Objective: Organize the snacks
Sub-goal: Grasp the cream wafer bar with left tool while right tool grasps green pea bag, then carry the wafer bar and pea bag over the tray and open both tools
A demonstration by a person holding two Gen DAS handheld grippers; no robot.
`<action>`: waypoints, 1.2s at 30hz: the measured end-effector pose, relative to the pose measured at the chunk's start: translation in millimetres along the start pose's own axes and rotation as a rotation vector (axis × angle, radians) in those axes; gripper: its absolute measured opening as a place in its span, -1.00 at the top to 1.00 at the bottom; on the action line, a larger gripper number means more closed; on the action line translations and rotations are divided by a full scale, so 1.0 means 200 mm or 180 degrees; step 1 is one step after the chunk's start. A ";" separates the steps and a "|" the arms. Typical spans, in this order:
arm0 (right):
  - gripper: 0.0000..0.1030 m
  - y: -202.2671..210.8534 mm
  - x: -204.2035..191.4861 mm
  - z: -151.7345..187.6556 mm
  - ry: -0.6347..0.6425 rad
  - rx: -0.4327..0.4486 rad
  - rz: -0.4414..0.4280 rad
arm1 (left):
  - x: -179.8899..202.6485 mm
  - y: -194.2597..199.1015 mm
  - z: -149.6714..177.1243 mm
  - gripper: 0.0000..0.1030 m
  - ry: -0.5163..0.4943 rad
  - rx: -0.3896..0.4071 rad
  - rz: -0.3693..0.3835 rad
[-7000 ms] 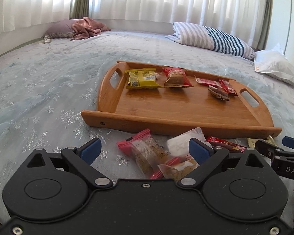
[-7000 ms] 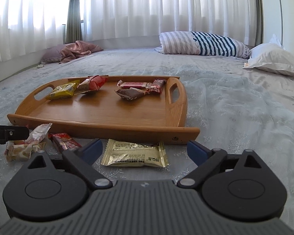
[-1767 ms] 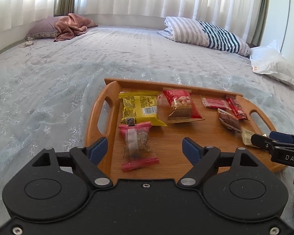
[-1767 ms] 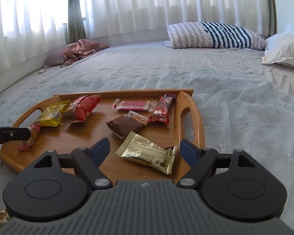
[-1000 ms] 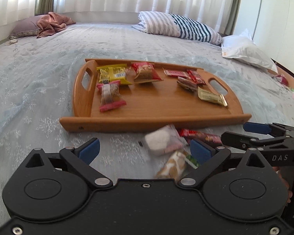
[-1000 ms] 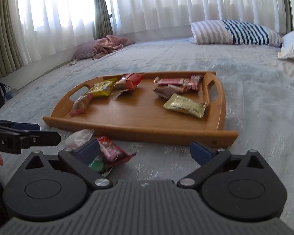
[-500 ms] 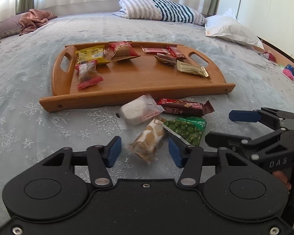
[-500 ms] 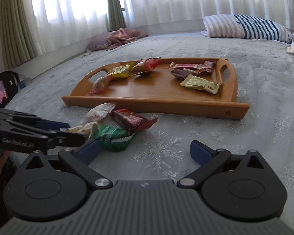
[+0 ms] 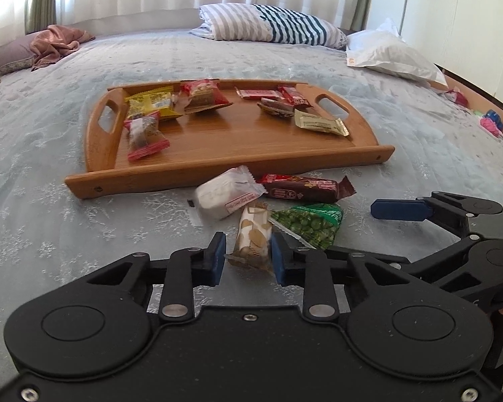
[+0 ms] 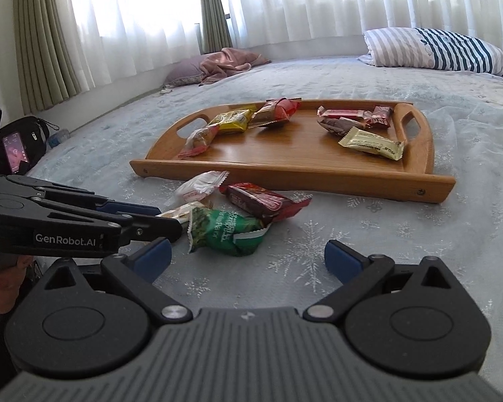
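A wooden tray lies on the bed with several snack packets on it. In front of it lie a white packet, a brown-red bar, a green pea packet and a tan packet. My left gripper is closing on the tan packet's near end, and both blue pads touch its sides. My right gripper is open just short of the green pea packet, holding nothing. In the right wrist view the left gripper reaches in from the left.
A striped pillow and a white pillow lie at the head of the bed. A pink cloth lies far left. A black bag with a phone sits on the floor to the left. Small bright items lie at the bed's right edge.
Both grippers have come back from the tray to the loose snacks on the bed. The left jaws have narrowed from wide to touching the tan packet. The right jaws have stayed wide.
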State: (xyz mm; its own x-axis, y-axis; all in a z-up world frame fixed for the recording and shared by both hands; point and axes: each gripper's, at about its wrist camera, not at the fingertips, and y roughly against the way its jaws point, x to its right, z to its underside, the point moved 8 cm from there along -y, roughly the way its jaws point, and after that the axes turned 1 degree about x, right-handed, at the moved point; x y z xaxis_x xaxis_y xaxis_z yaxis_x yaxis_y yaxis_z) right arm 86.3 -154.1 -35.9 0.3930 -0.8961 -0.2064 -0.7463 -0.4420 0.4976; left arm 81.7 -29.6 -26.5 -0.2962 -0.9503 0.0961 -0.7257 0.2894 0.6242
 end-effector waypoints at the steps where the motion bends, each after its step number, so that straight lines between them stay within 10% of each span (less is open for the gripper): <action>1: -0.92 -0.01 -0.01 0.00 -0.0011 0.0009 0.0003 | -0.01 0.01 0.00 0.48 0.0013 0.0006 -0.0025; 16: -0.06 -0.09 -0.05 -0.04 -0.0104 0.0028 0.0219 | -0.13 0.09 0.08 0.27 0.0225 -0.0007 -0.0149; 36: 0.12 0.15 0.07 -0.03 -0.0113 0.0179 0.0731 | 0.08 0.08 0.04 0.59 0.0098 -0.0028 0.0336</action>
State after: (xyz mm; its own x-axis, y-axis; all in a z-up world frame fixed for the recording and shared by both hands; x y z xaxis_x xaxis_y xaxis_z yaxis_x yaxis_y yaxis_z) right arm 73.2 -179.8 -18.5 0.1913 -0.9738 -0.1232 -0.8431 -0.2272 0.4875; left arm 60.9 -40.1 -20.6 -0.3514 -0.9176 0.1856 -0.6860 0.3873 0.6159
